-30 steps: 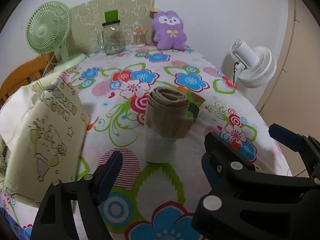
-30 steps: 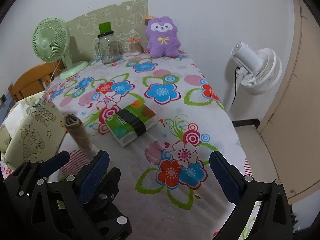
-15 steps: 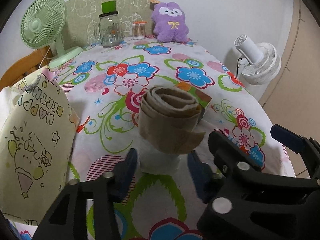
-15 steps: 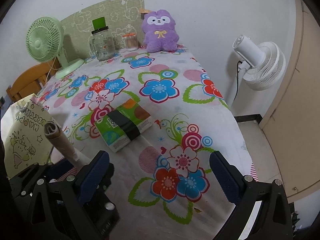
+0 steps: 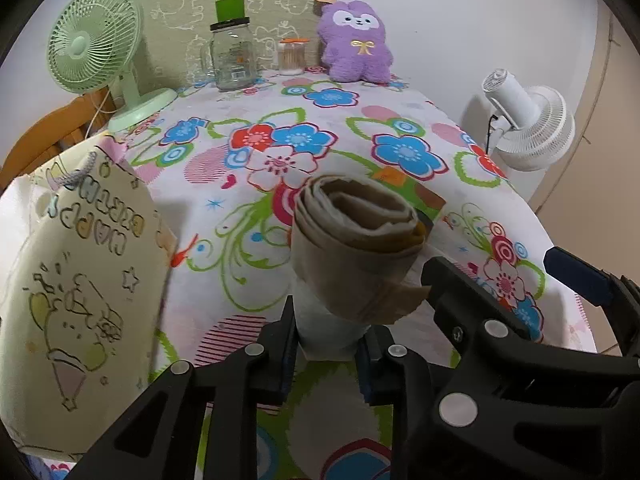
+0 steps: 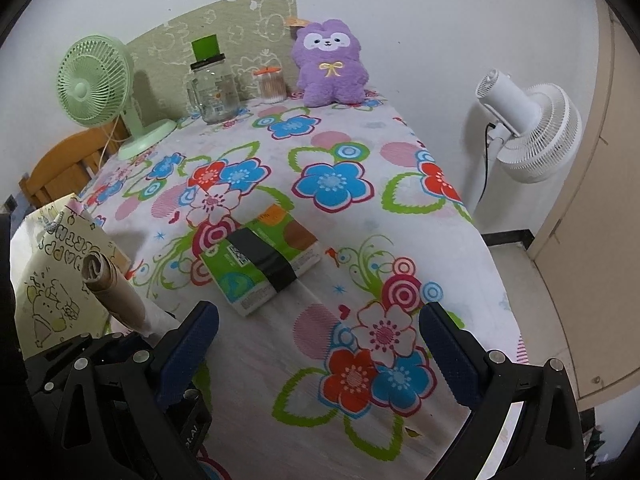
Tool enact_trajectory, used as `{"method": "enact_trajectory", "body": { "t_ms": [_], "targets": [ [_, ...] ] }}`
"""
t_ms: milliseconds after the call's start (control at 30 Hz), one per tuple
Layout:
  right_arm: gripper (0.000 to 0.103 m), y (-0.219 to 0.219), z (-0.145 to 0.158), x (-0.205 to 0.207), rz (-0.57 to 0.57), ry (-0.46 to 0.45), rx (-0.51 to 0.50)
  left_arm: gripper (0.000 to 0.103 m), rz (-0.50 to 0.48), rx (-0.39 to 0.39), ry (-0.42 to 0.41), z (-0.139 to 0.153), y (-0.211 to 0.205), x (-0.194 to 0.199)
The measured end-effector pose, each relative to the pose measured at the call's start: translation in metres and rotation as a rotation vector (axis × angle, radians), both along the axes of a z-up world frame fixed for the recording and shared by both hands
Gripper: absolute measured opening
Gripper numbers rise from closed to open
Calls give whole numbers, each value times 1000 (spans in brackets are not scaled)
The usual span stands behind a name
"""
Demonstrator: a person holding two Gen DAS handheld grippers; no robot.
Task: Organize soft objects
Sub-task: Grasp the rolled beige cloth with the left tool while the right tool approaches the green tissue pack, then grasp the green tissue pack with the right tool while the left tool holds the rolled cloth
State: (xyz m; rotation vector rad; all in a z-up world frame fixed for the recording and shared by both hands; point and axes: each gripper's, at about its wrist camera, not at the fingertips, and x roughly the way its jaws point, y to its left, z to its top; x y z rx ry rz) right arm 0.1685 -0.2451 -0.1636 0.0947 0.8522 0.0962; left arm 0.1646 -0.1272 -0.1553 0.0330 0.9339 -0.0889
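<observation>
A rolled beige and white cloth [image 5: 352, 256] stands between the fingers of my left gripper [image 5: 326, 354], which is shut on its white lower end. The roll also shows in the right wrist view [image 6: 116, 292], tilted, at the lower left. A cream "Happy Birthday" gift bag [image 5: 80, 296] stands just left of the roll; it also shows in the right wrist view [image 6: 52, 276]. My right gripper [image 6: 316, 344] is open and empty above the flowered tablecloth [image 6: 332, 184]. A green tissue pack [image 6: 264, 264] lies ahead of it. A purple plush toy [image 6: 330, 64] sits at the far end.
At the back stand a green desk fan [image 5: 100, 48], a glass jar with a green lid [image 5: 232, 52] and a small jar of sticks [image 5: 294, 56]. A white floor fan [image 6: 524, 128] stands beyond the table's right edge. A wooden chair [image 6: 60, 168] is at the left.
My left gripper moved forward onto the standing cloth roll and closed on its lower end. The right gripper stayed open and shifted slightly.
</observation>
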Motion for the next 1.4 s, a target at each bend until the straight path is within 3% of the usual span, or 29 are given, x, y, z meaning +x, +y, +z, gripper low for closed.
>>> {"method": "enact_trajectory", "body": {
  "t_ms": [367,1133,1400],
  "targets": [
    [102,15,2,19,52,-14,14,24,74,42,-4,1,15,13],
    [102,38,-15,64,145,38,26,24,57,79,40,-4,20,41],
    [87,40,-20,71,148,64,29,24,51,88,37,-5,21,44]
  ]
}}
